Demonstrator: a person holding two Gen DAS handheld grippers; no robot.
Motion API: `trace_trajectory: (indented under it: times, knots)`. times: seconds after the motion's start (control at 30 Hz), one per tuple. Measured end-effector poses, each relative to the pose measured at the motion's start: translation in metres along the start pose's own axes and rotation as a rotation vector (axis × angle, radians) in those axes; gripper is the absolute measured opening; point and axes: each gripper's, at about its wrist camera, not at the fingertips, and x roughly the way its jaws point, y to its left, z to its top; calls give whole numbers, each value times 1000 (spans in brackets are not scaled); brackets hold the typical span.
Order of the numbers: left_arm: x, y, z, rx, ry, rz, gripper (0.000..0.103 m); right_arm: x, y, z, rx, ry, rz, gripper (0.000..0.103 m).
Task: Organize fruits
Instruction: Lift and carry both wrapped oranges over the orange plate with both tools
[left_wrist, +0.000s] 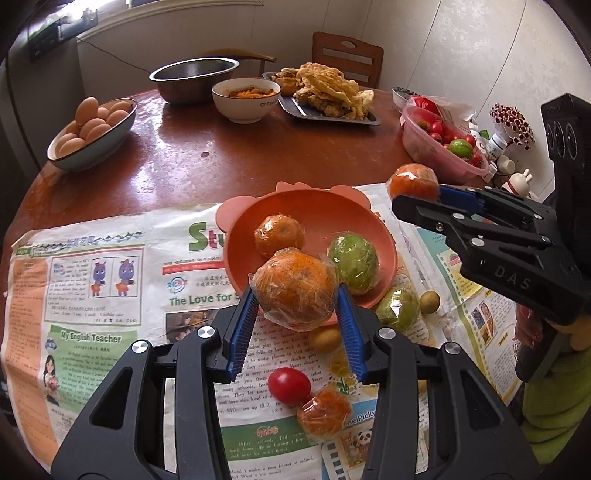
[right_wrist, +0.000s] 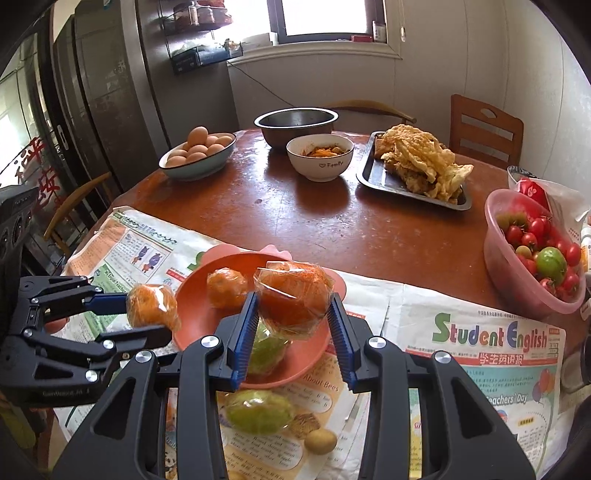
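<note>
Left gripper (left_wrist: 295, 295) up close in its own view: blue ribbed pads clamped on a plastic-wrapped orange (left_wrist: 293, 288), one pad on each side, fruit held clear of the newspaper (left_wrist: 92, 280). Right gripper (right_wrist: 293, 306) same story: pads squeezing a second wrapped orange (right_wrist: 293, 295), held above the near part of the orange plate (right_wrist: 192, 317). In the left view, the right gripper sits off to the right with its orange past the plate's far-right rim; in the right view, the left gripper comes in from the left, its orange just at the plate's left edge. The plate lies on the newspaper and holds one wrapped orange (left_wrist: 279, 236) toward the back and one wrapped green fruit (left_wrist: 352, 260) at the right side. Loose on the paper near the plate: another wrapped green fruit (left_wrist: 397, 308) just off the rim, two small yellow-brown round fruits (left_wrist: 429, 302) (left_wrist: 325, 338), a red tomato (left_wrist: 289, 386) touching a small wrapped orange (left_wrist: 324, 408). Rest of the round brown table (left_wrist: 221, 158): bowl of eggs (left_wrist: 92, 129) far left, steel bowl (left_wrist: 194, 79), white bowl of food (left_wrist: 245, 99), tray of fried food (left_wrist: 325, 96), pink bowl of cherry tomatoes (left_wrist: 439, 147) at right. A green sleeve (left_wrist: 554, 406) shows at the right edge below the right gripper's handle.
</note>
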Motion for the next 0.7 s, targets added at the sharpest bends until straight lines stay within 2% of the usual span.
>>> trace_trajectory:
  times: [0.7]
  knots:
    - [42, 5, 7, -4, 63, -16, 35, 68, -4, 14, 12, 129, 74, 37]
